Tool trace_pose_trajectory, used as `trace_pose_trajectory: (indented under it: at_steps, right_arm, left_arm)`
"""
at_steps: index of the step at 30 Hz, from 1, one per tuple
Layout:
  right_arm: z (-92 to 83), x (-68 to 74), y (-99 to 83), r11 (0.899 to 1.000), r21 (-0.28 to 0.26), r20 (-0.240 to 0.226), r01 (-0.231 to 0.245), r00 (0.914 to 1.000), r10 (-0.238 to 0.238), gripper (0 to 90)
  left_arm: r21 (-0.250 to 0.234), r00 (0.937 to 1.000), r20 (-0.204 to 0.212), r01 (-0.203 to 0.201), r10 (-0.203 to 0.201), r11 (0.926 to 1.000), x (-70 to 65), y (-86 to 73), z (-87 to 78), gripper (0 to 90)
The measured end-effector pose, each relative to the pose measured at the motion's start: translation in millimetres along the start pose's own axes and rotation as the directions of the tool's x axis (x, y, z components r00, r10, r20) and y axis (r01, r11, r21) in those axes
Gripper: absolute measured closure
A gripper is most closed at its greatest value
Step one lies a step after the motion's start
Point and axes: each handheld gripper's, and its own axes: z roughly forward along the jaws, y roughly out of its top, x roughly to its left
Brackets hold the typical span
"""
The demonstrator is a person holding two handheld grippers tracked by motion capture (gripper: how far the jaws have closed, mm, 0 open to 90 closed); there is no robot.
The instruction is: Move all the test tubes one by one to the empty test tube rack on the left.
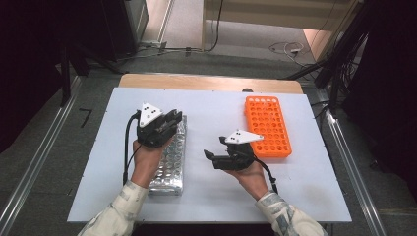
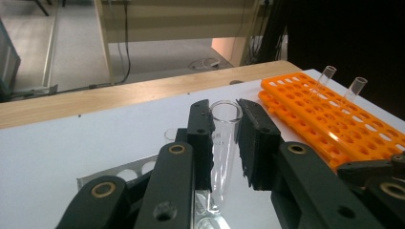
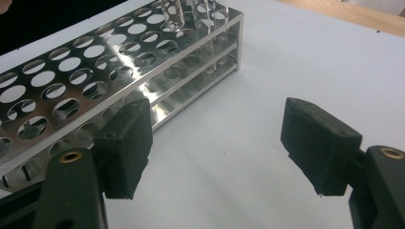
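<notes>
My left gripper point(image 2: 224, 107) is shut on a clear glass test tube point(image 2: 222, 157), held upright just below its rim. In the high view this gripper point(image 1: 173, 118) hovers over the far end of the steel rack point(image 1: 169, 164). In the right gripper view the tube's rounded bottom point(image 3: 173, 16) hangs just above the steel rack's point(image 3: 95, 62) top plate. My right gripper point(image 3: 217, 143) stands open with nothing between its pads, low over the white board beside that rack. It lies between the two racks point(image 1: 212, 158).
An orange plastic rack point(image 1: 268, 128) lies at the right rear of the white board point(image 1: 216, 196); two glass tubes point(image 2: 326, 76) stand in its far rows. More tubes point(image 3: 205, 14) stand at the steel rack's far end. A wooden table edge point(image 1: 211, 82) runs behind.
</notes>
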Motion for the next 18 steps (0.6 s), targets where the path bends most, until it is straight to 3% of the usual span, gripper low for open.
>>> trace_pose_trajectory:
  at_steps: [6, 18]
  right_arm:
    - [0.2, 0.1, -0.2, 1.000, 0.002, -0.002, 0.005, 1.0000, -0.005, 25.0]
    - [0.3, -0.6, -0.8, 1.000, 0.005, -0.002, 0.003, 1.0000, -0.003, 25.1]
  left_arm:
    - [0.013, 0.9993, -0.035, -0.010, 0.010, 0.9999, 3.8, -7.2, 9.0, 75.3]
    - [0.065, 0.9964, -0.062, -0.055, 0.059, 0.9964, 1.1, -19.6, 23.6, 75.1]
